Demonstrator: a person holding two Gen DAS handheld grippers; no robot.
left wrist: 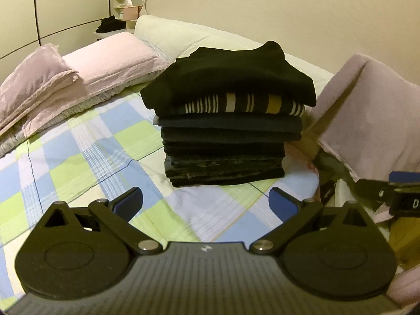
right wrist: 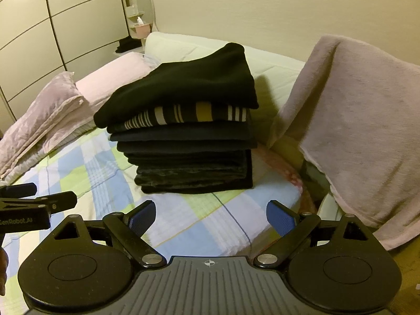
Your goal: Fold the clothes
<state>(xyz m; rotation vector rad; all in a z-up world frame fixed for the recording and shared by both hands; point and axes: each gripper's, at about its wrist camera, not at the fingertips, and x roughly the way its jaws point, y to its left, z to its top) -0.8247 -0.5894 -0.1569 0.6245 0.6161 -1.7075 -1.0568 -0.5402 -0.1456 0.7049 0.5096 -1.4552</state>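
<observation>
Bedroom scene, bed [left wrist: 78, 157] covered by a checked blue, green and white sheet, cream wall behind. Stack of folded clothes [left wrist: 225, 136] sat on the bed near its right edge, straight ahead of both cameras. Black sweater [left wrist: 231, 78] lay on top, overhanging the layers below and bulging at the back. Striped garment [left wrist: 244, 105] directly under it, white and mustard bands on dark cloth showing at the fold. Below that several dark folded pieces, edges roughly aligned, bottom ones looked greyer and worn.

Left gripper [left wrist: 206, 204] hung low over the sheet just short of the stack, blue-padded fingers [left wrist: 130, 203] spread wide, nothing between them. Right gripper [right wrist: 210, 218] beside it, likewise spread apart and empty, also in front of the stack. Each gripper showed at the edge of the other's view.

Pink pillows [left wrist: 78, 71] lay at the head of the bed on the left, a crumpled pink one in front of a flatter one. Pink towel [right wrist: 362, 131] draped over something right of the bed, what it hung on hidden. White headboard cushion [left wrist: 183, 34] behind the stack. Wardrobe doors [right wrist: 52, 26] on the far left, small shelf with an oval mirror [right wrist: 144, 2] in the corner.
</observation>
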